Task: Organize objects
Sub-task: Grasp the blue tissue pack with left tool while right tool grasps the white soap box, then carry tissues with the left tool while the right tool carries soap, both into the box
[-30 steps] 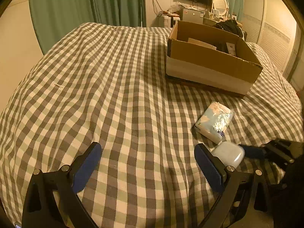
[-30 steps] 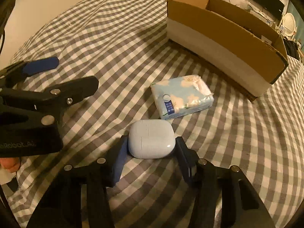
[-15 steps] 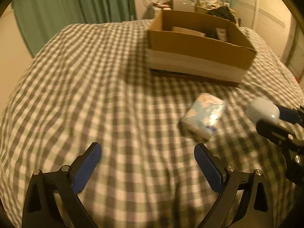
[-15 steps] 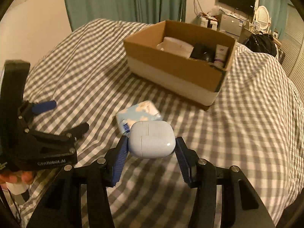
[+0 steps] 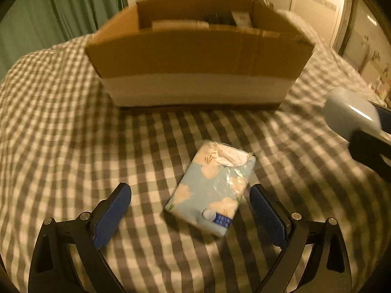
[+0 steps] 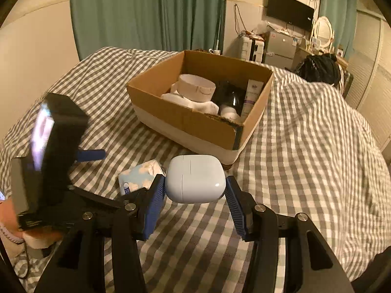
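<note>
Above the checkered bed cover [image 6: 305, 127], the right gripper [image 6: 194, 196] clamps a white earbud case [image 6: 195, 178], long axis crosswise. Wide open, the left gripper [image 5: 190, 212] straddles a tissue pack [image 5: 212, 190] pointing toward the cardboard box [image 5: 200, 56].

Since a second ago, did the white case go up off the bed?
Yes. The right gripper lifted the white case off the checked bedspread toward the cardboard box.
</note>
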`<state>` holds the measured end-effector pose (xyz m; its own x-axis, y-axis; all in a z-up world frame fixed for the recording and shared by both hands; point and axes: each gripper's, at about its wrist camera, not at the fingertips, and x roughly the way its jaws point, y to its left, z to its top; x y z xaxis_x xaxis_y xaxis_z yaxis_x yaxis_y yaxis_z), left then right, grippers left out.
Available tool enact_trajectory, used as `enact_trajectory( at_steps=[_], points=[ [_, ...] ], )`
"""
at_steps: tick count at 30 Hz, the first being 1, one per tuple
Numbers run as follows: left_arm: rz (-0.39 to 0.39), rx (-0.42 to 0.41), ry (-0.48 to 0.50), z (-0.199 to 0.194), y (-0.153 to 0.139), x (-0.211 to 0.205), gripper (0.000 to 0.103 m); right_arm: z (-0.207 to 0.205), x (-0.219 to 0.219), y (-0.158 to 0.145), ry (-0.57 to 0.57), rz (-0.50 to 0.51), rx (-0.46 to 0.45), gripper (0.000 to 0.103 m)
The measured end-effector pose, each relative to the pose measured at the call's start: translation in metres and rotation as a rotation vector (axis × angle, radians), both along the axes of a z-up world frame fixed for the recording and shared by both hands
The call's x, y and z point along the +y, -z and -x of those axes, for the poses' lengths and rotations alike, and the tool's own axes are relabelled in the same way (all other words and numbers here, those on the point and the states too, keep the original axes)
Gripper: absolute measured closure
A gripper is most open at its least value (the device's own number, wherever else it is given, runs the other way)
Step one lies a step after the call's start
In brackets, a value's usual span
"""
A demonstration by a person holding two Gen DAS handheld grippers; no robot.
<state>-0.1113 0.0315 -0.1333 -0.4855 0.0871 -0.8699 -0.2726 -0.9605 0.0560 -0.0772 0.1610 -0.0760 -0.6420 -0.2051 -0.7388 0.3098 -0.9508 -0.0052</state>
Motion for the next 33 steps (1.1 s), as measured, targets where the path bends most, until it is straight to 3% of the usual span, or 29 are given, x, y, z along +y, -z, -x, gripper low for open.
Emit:
enact_trajectory(
  at_steps=[6,13,21,33],
  points=[
    [-0.048,-0.056,0.04,0.013,0.013,0.009,0.041,0.006,0.006,0.013,0.003,0.028,-0.042,0.053],
    [-0.042,-0.029,0.015,-0.004,-0.001,0.009,0.042,0.004,0.008,0.016,0.014,0.04,-0.048,0.053],
    [-0.052,0.051,-0.025,-0.037,-0.045,0.0,0.042,-0.009,0.005,0.006,0.028,0.012,0.002,0.053],
    [-0.105,0.209,-0.013,-0.064,-0.128,-0.014,0.042,-0.038,-0.005,-0.053,0.002,-0.009,0.121,0.053]
  ],
)
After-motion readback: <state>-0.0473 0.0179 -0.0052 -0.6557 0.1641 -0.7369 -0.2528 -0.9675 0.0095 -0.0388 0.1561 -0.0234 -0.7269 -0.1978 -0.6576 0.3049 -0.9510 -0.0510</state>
